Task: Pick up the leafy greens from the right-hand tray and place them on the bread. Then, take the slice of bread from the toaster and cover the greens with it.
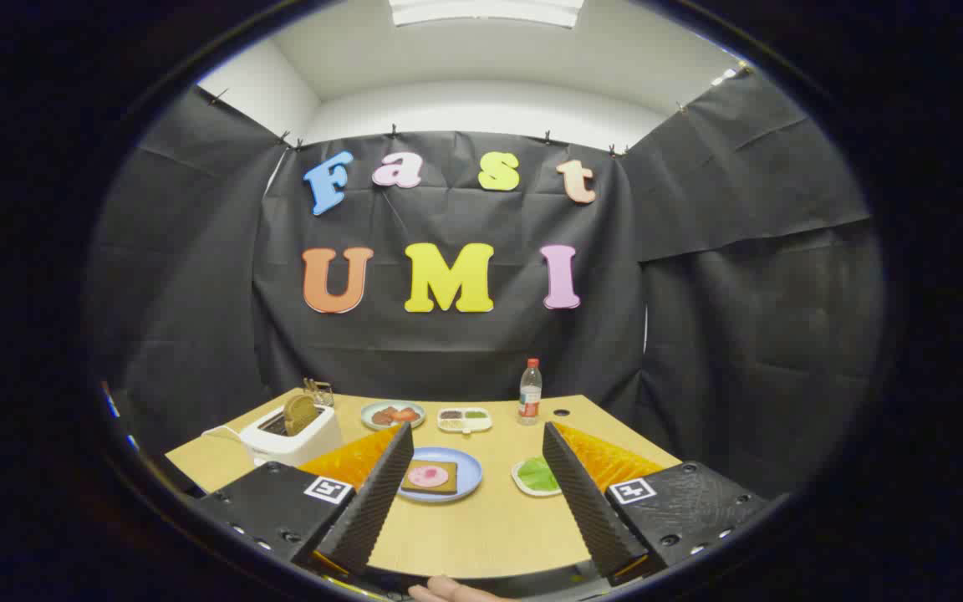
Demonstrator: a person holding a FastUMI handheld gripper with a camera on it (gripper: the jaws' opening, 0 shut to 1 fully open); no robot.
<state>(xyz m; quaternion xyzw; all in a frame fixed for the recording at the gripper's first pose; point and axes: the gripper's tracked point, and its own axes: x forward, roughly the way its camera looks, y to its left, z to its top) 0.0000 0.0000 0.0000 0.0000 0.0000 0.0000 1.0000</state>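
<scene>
- So the gripper (476,456) hangs above the near edge of the wooden table (481,535), fingers spread wide with nothing between them.
- Leafy greens (538,474) sit on a small white tray (523,483), just inside the right finger.
- Blue plate (463,478) just ahead between the fingers holds bread (430,477) topped with a pink meat slice.
- White toaster (291,436) beyond the left finger, a bread slice (300,412) sticking up out of it.
- Farther back: a plate of food (393,414), a divided tray (465,418), a water bottle (530,391).

toaster (289,435) left of plated bread (430,477), greens (538,475) right
</scene>
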